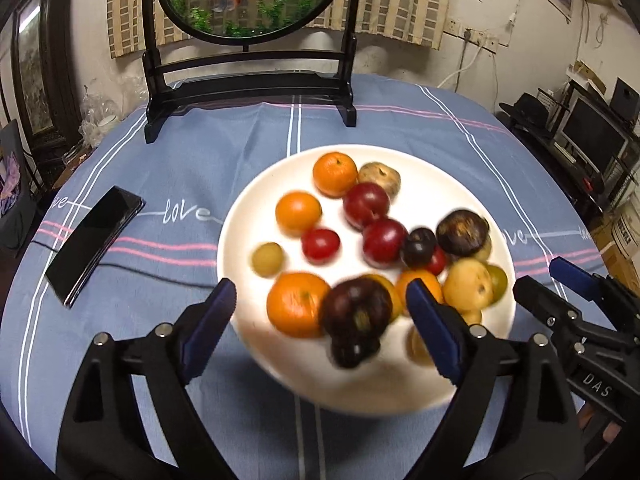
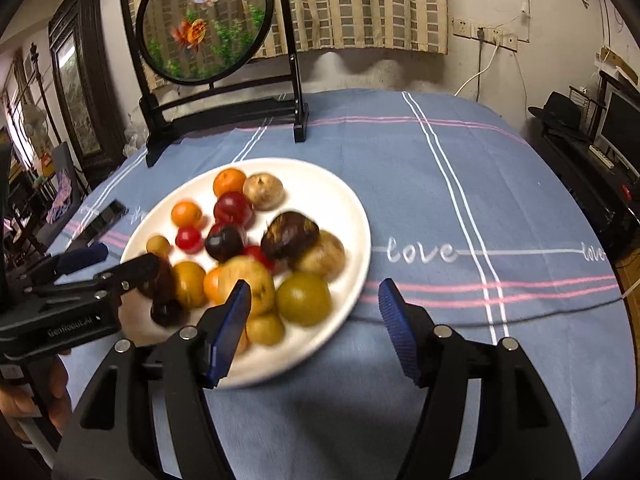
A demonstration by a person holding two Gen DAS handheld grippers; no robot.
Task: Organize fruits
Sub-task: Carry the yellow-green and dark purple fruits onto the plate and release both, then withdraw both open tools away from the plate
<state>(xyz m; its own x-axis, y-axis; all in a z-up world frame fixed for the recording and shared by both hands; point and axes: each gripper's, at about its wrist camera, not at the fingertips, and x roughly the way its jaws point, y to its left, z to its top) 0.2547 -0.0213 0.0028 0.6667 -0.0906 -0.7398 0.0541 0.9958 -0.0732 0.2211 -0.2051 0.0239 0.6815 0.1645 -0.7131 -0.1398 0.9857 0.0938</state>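
A white plate point(image 1: 404, 384) holds several fruits: oranges point(image 1: 298, 212), red plums point(image 1: 366, 205), dark mangosteens point(image 1: 356, 312), yellow fruits point(image 1: 468, 284) and a small red tomato point(image 1: 320, 244). My left gripper point(image 1: 320, 304) is open, its fingers straddling the plate's near edge around an orange point(image 1: 296, 304) and a mangosteen. The plate point(image 2: 344, 208) also shows in the right wrist view. My right gripper point(image 2: 314, 304) is open and empty over the plate's right near rim, beside a green fruit point(image 2: 304, 298). The image is blurred.
A black phone point(image 1: 94, 240) lies on the blue striped tablecloth point(image 1: 200, 168) left of the plate. A black-framed round goldfish screen point(image 1: 250, 40) stands at the table's far side. Shelves and monitors stand at the right point(image 1: 592, 140).
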